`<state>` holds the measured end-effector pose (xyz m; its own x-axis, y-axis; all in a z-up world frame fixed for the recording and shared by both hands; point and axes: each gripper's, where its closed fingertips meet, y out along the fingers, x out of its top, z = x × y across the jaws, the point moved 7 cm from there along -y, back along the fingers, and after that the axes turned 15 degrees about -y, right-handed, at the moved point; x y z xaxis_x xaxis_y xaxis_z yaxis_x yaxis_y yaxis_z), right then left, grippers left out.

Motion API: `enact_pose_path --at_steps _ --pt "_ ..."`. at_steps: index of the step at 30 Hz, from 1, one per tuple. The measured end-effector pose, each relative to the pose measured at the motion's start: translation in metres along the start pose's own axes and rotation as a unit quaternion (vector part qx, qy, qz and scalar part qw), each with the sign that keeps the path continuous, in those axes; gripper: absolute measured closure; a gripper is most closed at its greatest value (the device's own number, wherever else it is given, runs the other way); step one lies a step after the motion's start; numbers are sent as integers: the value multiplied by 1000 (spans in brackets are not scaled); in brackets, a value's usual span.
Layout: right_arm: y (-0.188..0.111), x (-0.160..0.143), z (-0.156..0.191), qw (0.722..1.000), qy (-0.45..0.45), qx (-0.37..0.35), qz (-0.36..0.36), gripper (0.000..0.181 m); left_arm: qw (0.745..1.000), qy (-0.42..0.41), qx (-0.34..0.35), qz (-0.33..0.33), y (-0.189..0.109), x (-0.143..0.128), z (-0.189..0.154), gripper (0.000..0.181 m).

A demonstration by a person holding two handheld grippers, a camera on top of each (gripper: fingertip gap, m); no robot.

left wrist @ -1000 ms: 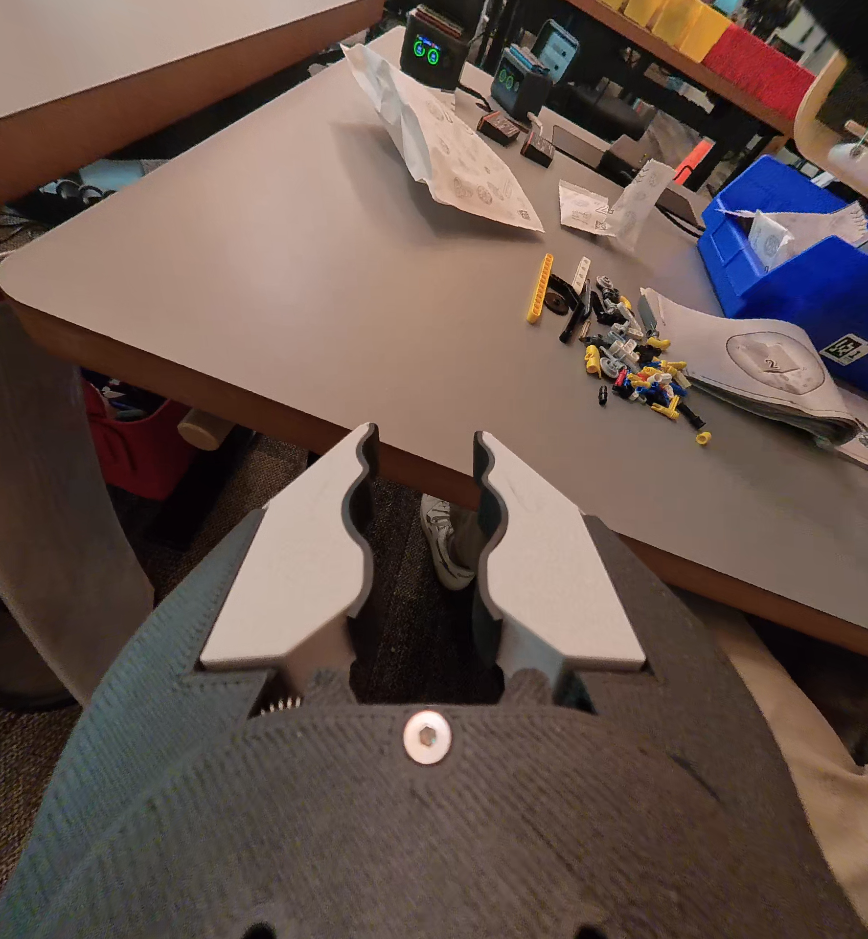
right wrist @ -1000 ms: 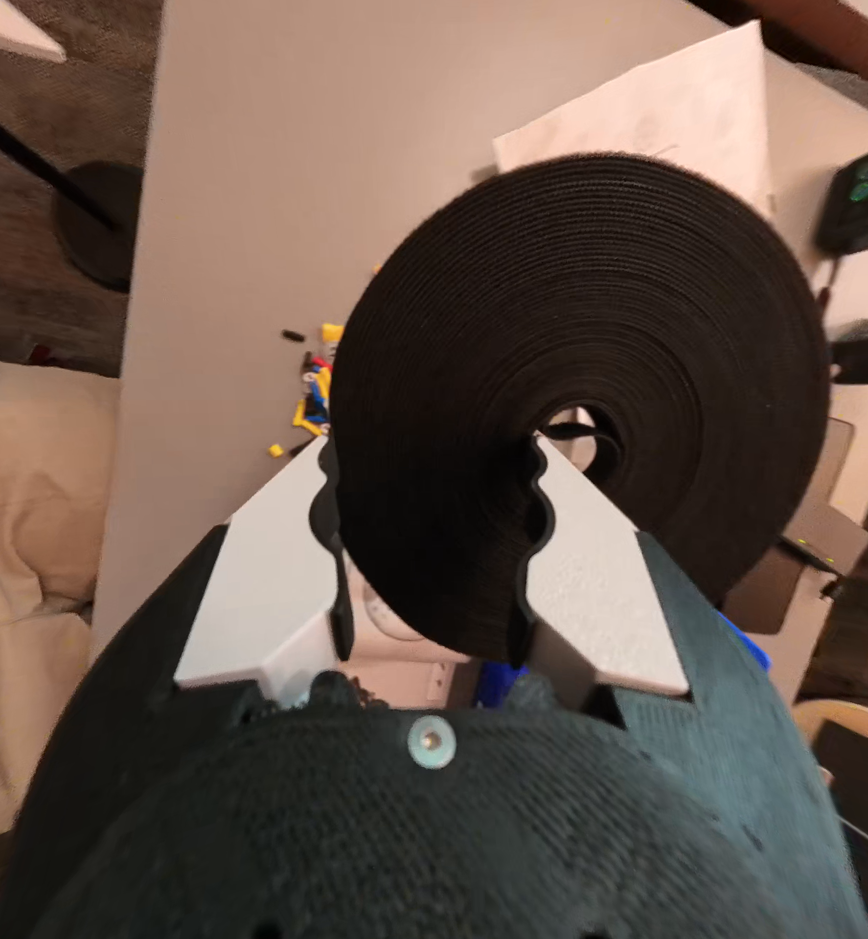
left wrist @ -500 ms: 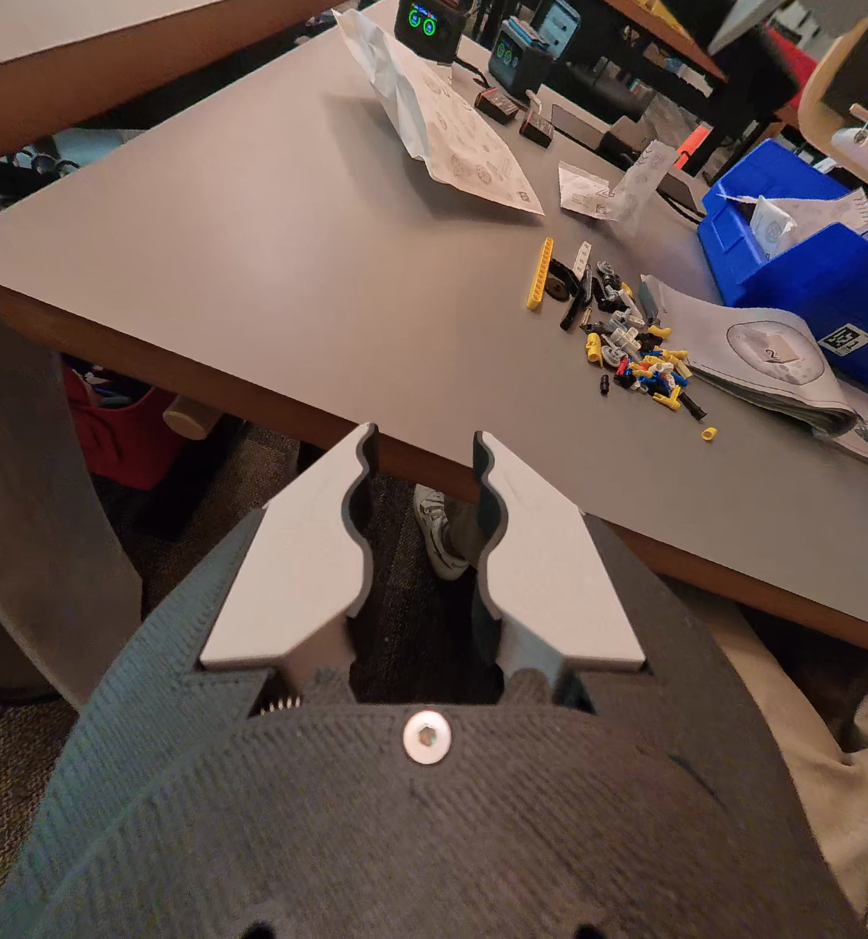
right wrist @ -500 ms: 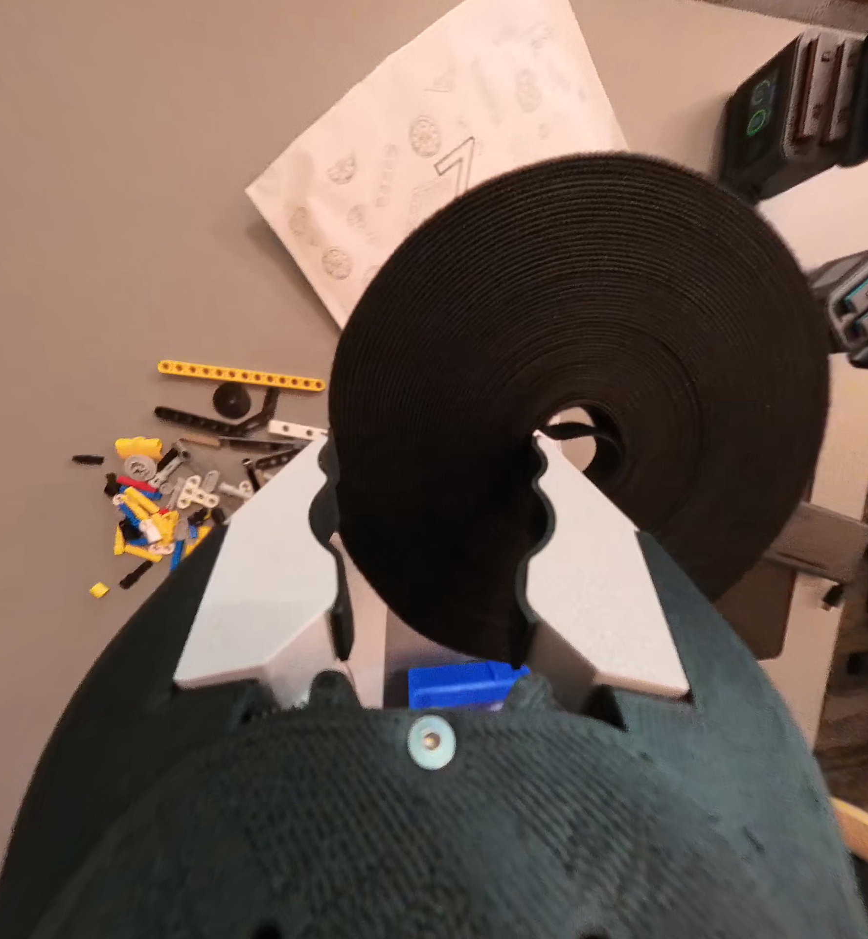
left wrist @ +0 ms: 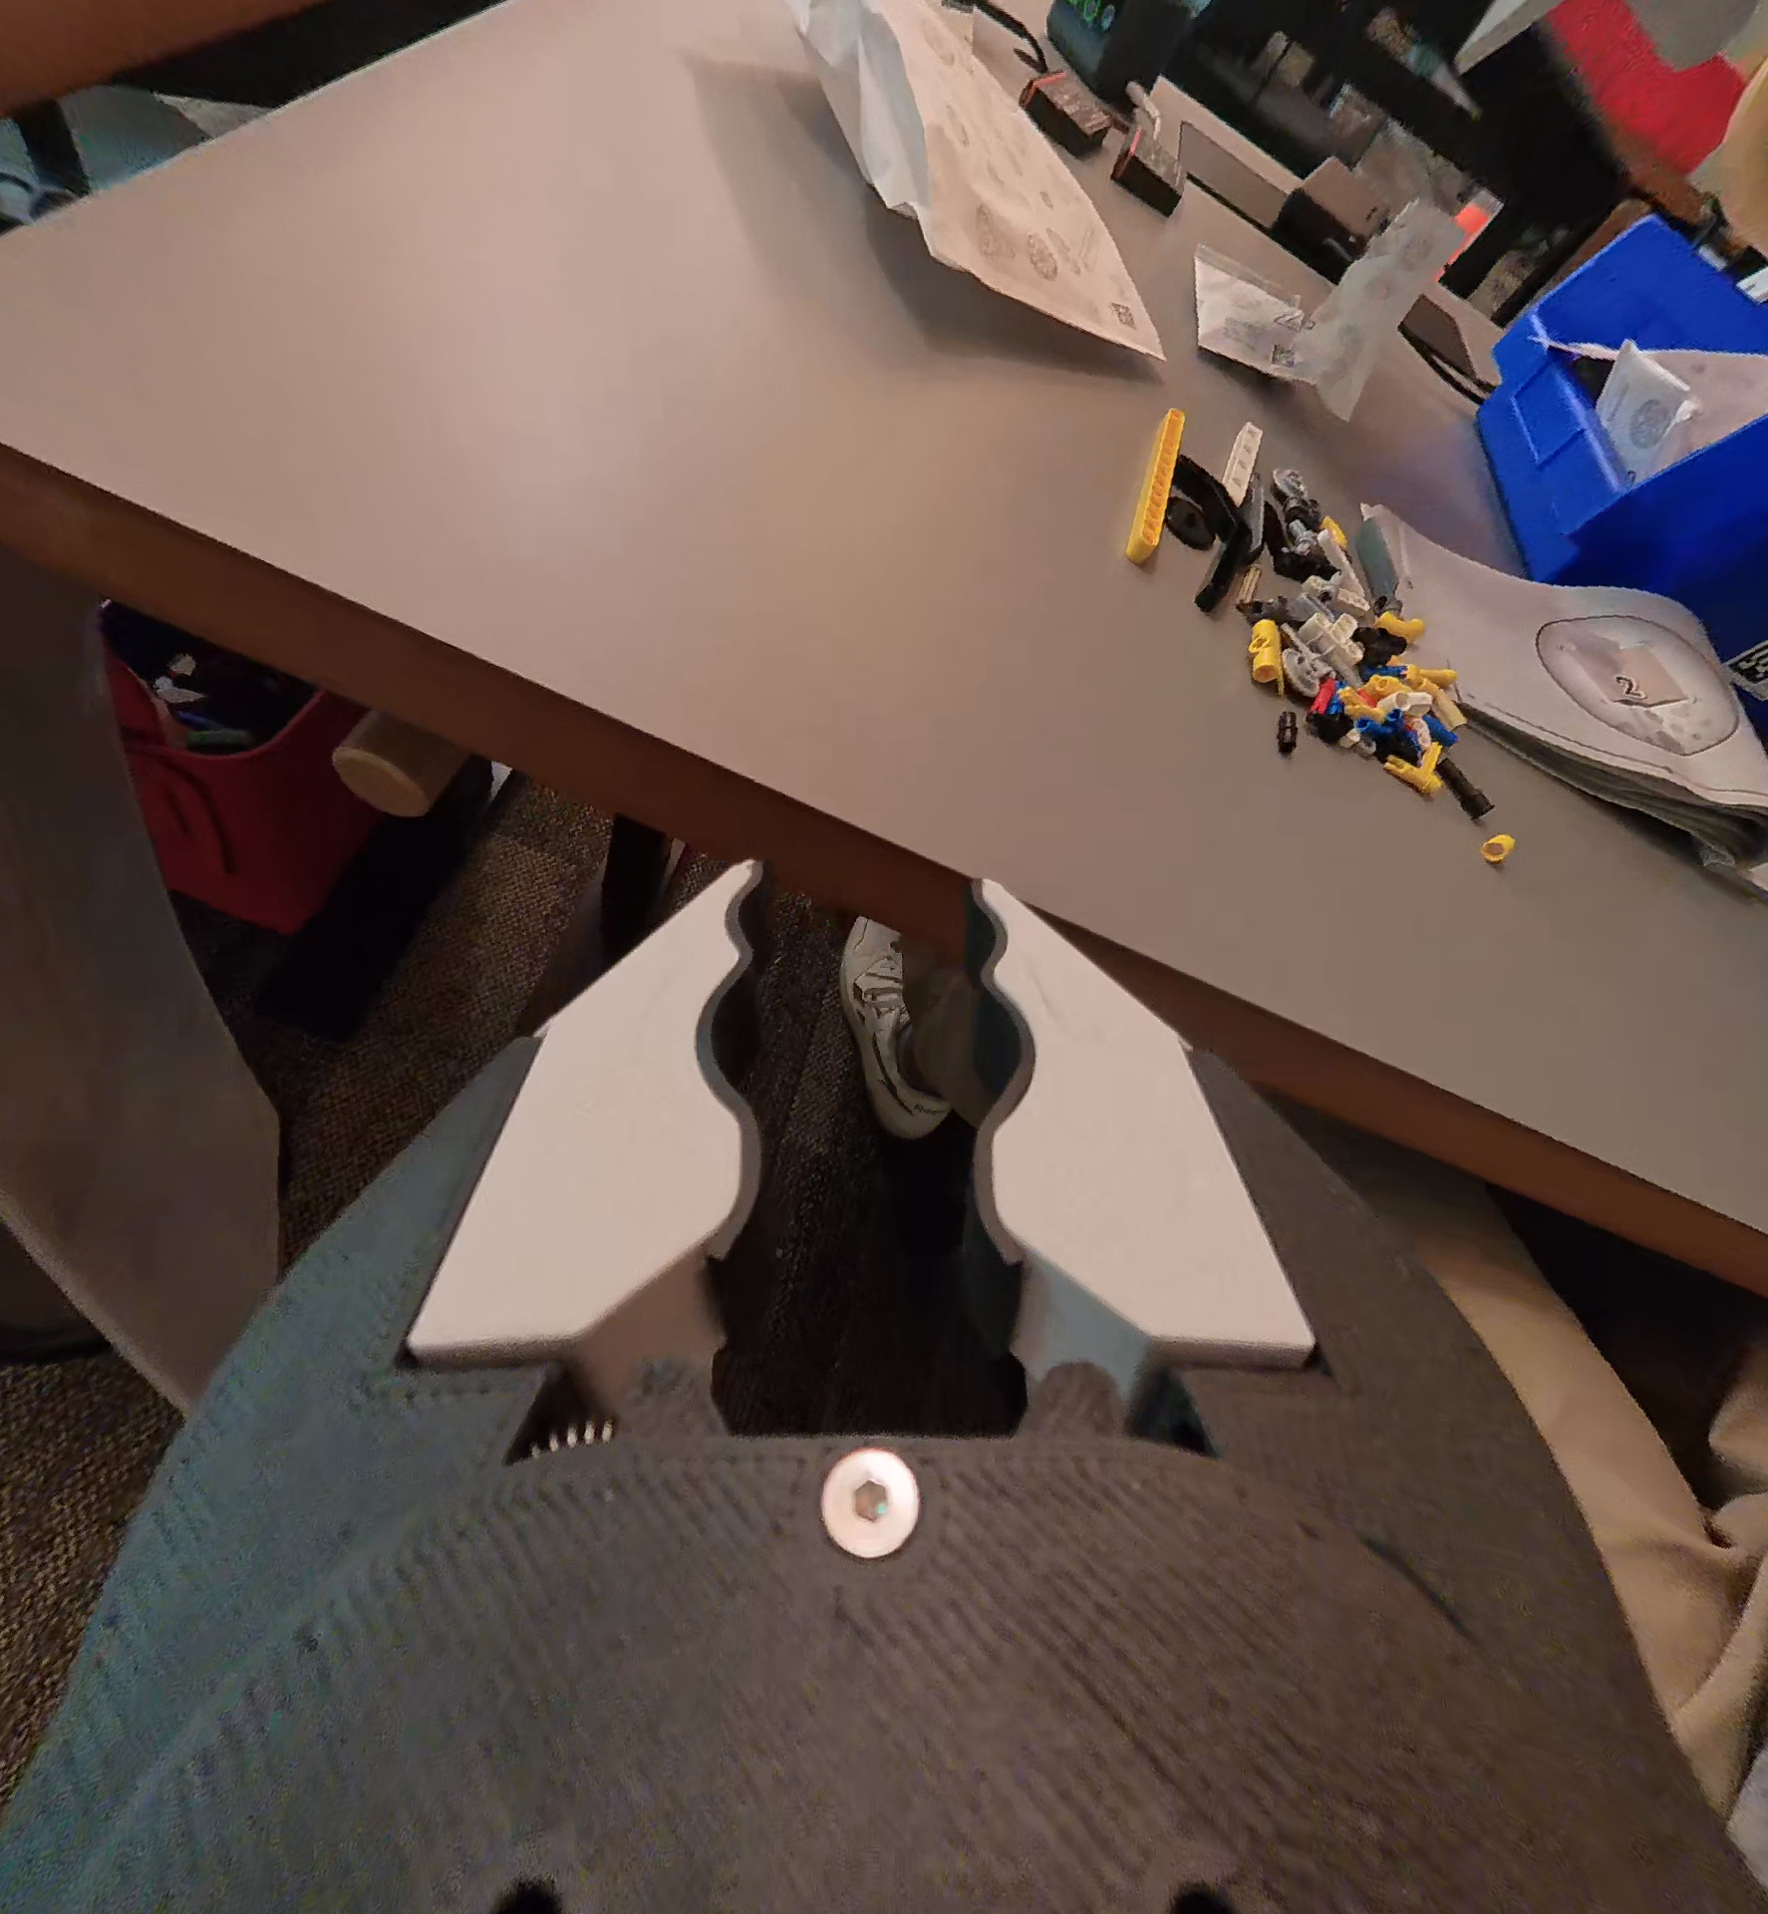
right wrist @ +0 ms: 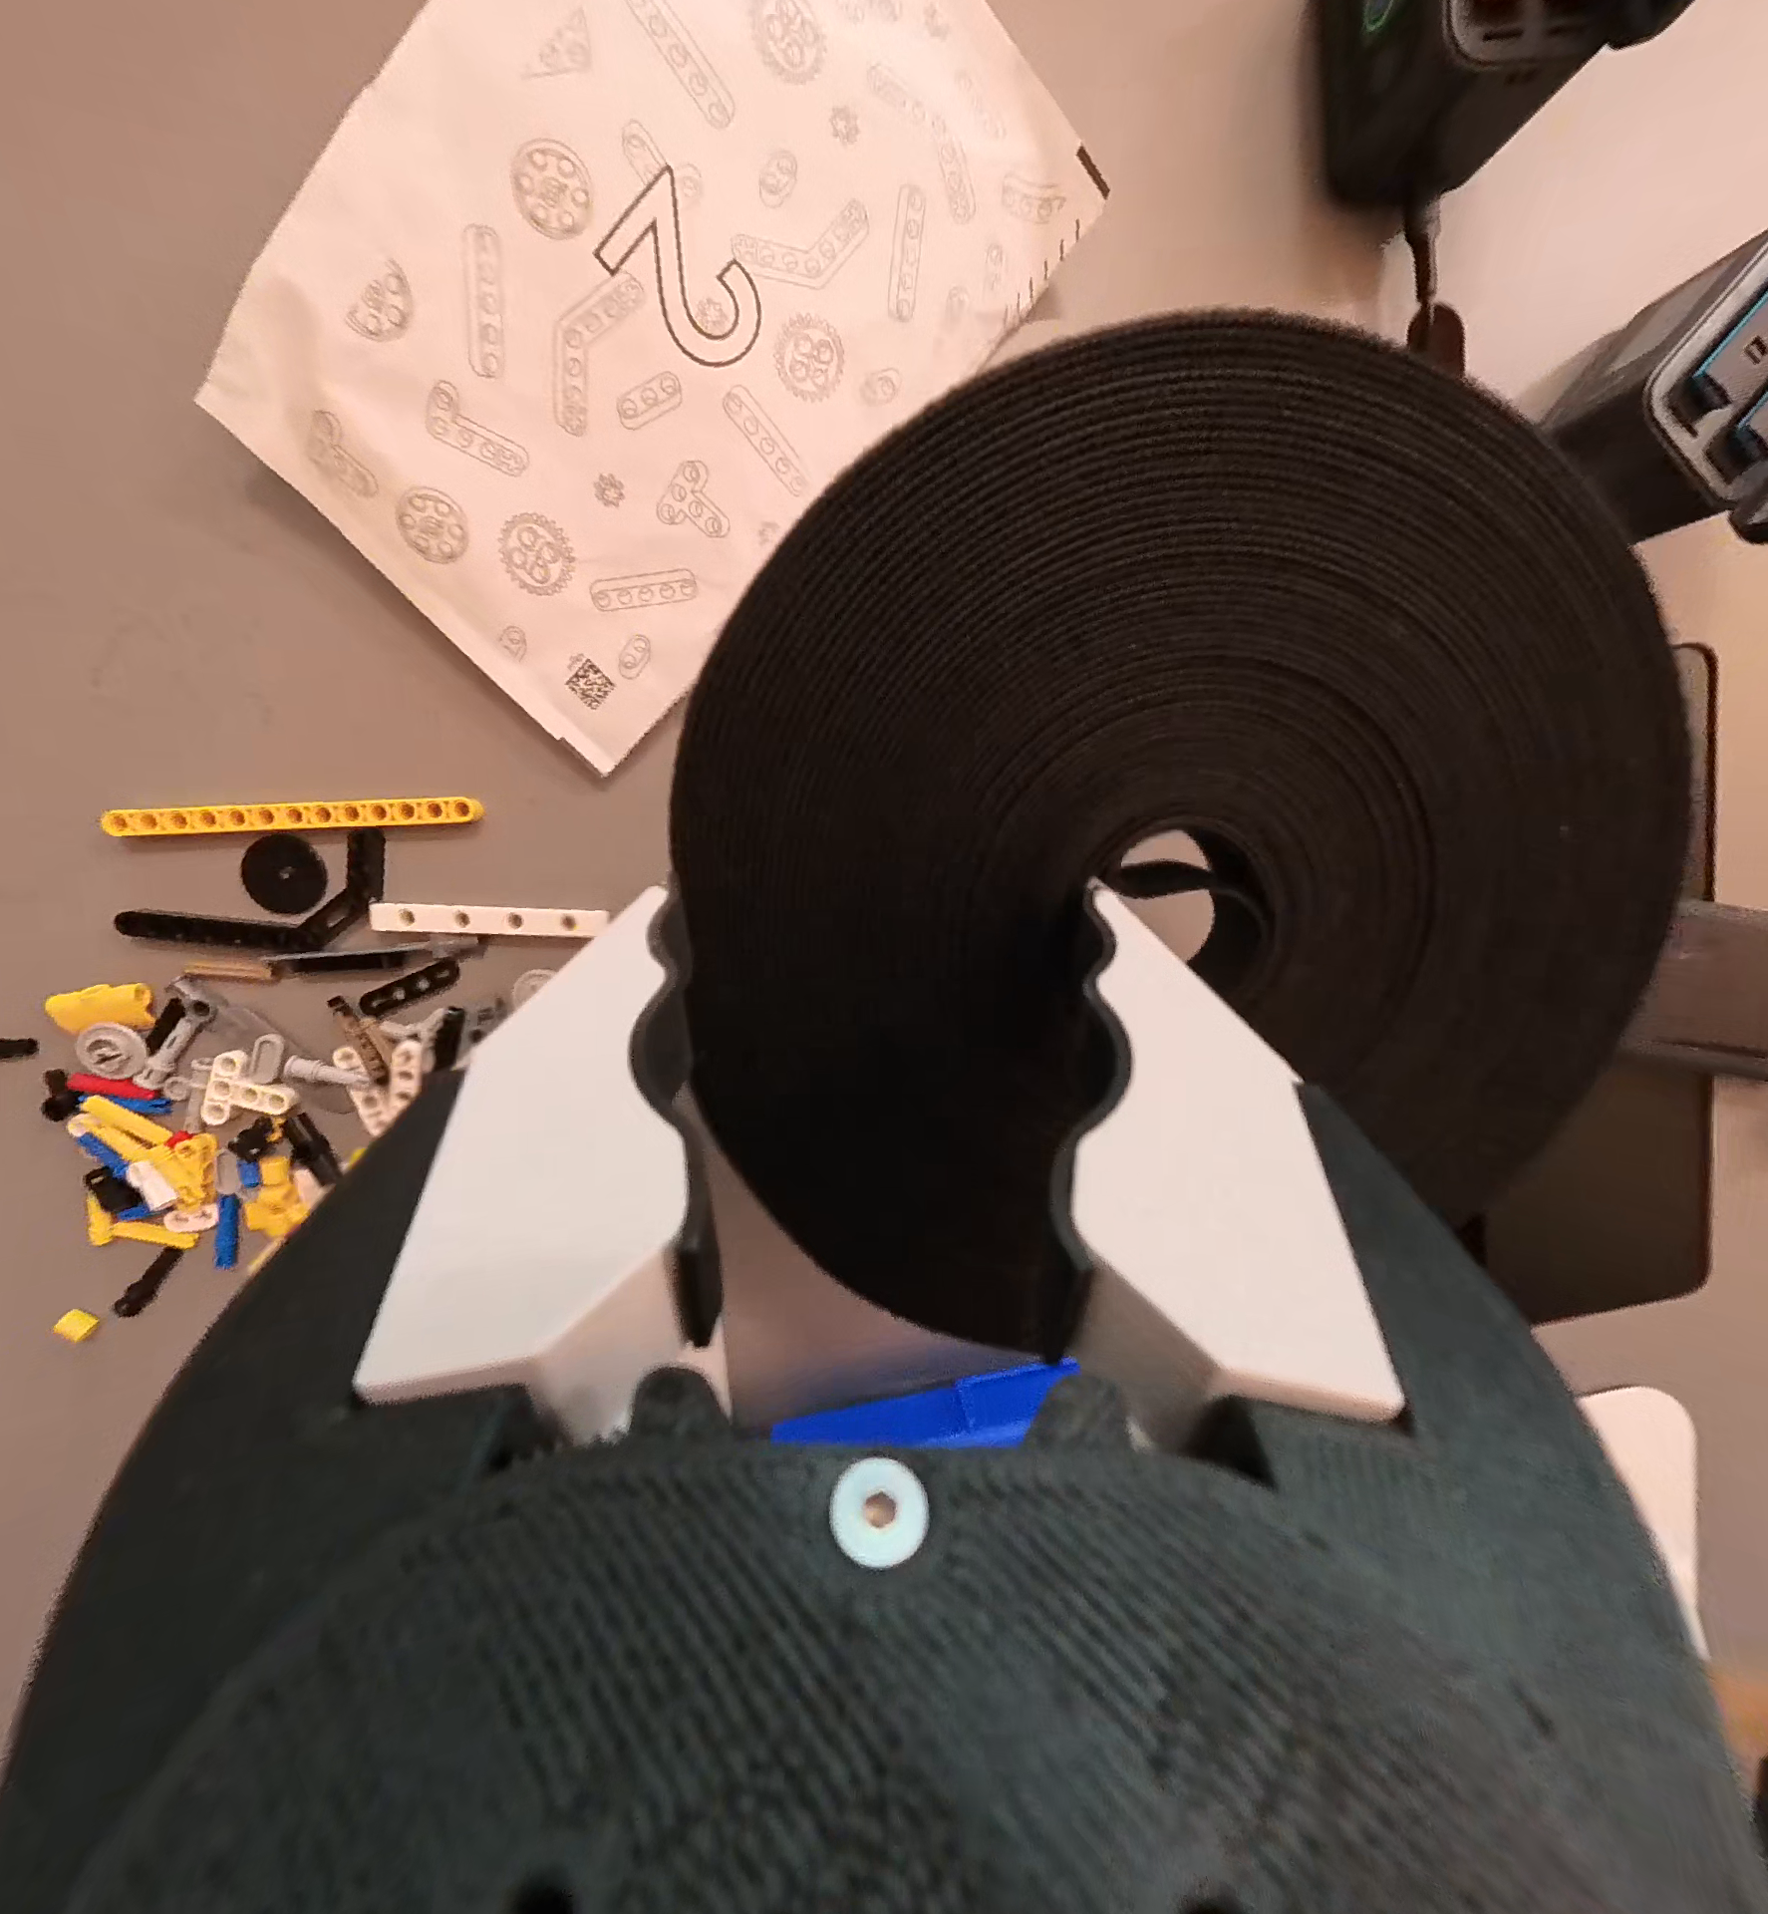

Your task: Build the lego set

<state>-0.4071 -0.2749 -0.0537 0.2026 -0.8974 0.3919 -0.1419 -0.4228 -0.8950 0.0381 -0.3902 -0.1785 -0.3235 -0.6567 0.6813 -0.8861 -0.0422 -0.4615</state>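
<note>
One grey table (left wrist: 652, 414) fills most of both views, its brown edge running just past the left gripper (left wrist: 864, 901), which hangs off the near side above the carpet with its jaws parted and nothing between them. Next in size, a black roll of strap (right wrist: 1222, 725) sits clamped at its rim between the fingers of the right gripper (right wrist: 885, 911), held above the table and hiding much of it. Behind the roll lies a white paper bag (right wrist: 652, 342) printed with part outlines, flat on the table. A blue bin (left wrist: 1688, 497) stands at the far right with a booklet (left wrist: 1605, 704) lying in front of it. Between booklet and bag is the loose pile of lego pieces (right wrist: 196, 1098), untouched by either gripper; a long yellow beam (right wrist: 290, 816) lies at its far edge, with a black wheel (right wrist: 282, 873) and a white beam (right wrist: 486, 919) just beside it.
</note>
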Motion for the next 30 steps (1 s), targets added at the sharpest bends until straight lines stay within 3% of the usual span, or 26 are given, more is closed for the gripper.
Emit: enact_pose_path --at_steps 11,15,18,21,23,26,27,28,30 --pt "-61 -5 25 999 -6 -16 -47 108 1000 -5 -25 4 12 -2 -12 136" --pt "-84 -16 39 999 -4 -8 -52 108 997 71 -38 -13 39 32 -42 126" --pt "-96 -23 47 999 -9 -16 -51 108 988 140 -41 -55 85 84 -67 120" --pt "-105 -27 57 998 -9 -13 -54 107 982 183 10 -37 161 138 -75 114" --pt "-110 -29 64 998 -14 -12 -52 108 984 172 35 30 215 156 -72 101" --pt "-116 -31 74 999 -29 -15 -43 107 978 119 81 148 279 154 -52 87" --pt "-117 -30 77 998 -34 -16 -43 107 981 113 63 146 287 156 -53 96" --pt "-119 -29 79 998 -38 -15 -44 107 983 112 44 140 286 158 -55 141" --pt "-119 -26 81 998 -46 -9 -48 107 986 102 14 133 277 163 -58 170"
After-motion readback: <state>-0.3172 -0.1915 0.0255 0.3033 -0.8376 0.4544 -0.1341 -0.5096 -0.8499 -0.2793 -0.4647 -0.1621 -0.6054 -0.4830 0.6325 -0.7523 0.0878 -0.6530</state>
